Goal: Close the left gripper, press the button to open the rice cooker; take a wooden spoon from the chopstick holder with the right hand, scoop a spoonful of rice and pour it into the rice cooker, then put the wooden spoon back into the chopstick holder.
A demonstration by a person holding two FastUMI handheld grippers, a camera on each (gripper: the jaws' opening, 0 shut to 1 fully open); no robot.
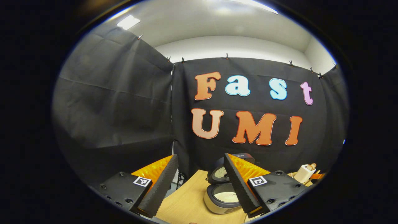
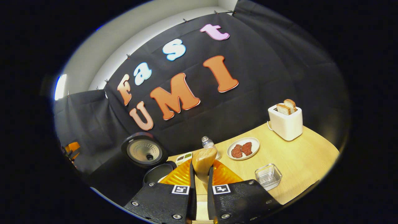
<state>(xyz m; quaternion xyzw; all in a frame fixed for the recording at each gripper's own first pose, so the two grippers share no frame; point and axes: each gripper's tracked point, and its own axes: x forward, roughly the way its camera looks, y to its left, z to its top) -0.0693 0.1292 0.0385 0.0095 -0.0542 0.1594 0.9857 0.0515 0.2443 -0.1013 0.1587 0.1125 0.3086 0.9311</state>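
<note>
The left claw (image 1: 199, 183) is held spread apart above the surface (image 1: 183, 202), nothing between its fingers. Beyond it the rice cooker (image 1: 222, 196) is seen with its lid raised, and the chopstick holder (image 1: 303, 173) stands well to its right. The wooden spoon (image 2: 203, 161) is gripped in the clenched right claw (image 2: 200, 179), bowl end forward, near the open cooker.

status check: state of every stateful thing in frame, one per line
rice cooker: lid up, pot exposed
left gripper: open, holding nothing
right gripper: shut on the wooden spoon
wooden spoon: held, bowl pointing away from the camera
toaster: two bread slices standing up out of the slots
plate: holds two reddish pieces
wire basket: empty
chopstick holder: upright, utensil inside
</note>
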